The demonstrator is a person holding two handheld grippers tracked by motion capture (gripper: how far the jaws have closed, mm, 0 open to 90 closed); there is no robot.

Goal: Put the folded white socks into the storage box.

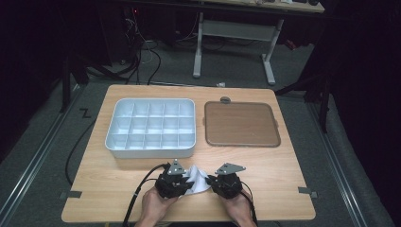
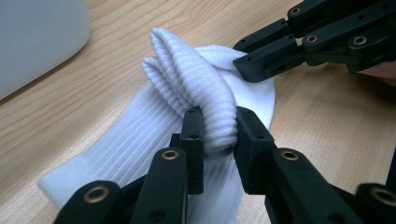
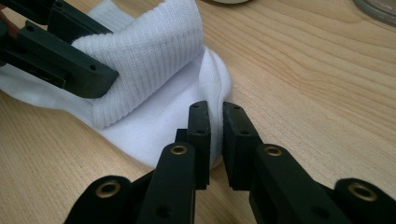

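A white ribbed sock [image 1: 198, 178] lies bunched on the wooden table near its front edge, between my two grippers. My left gripper [image 2: 217, 126] is shut on a raised fold of the sock's [image 2: 201, 79] ribbed cuff, which bulges up between the pads. My right gripper [image 3: 215, 121] is shut on a thin edge of the sock's [image 3: 159, 51] smoother part, pads almost together. In the high view the left gripper [image 1: 187, 182] and the right gripper [image 1: 211, 182] face each other across the sock. Each gripper view also shows the other gripper's black jaw touching the fabric.
A white tray [image 1: 151, 152] with several compartments stands behind the grippers at centre left. Beside it to the right lies a brown flat tray [image 1: 241, 124], with a small round object [image 1: 225, 100] at its back edge. Bare wood stretches left and right of the hands.
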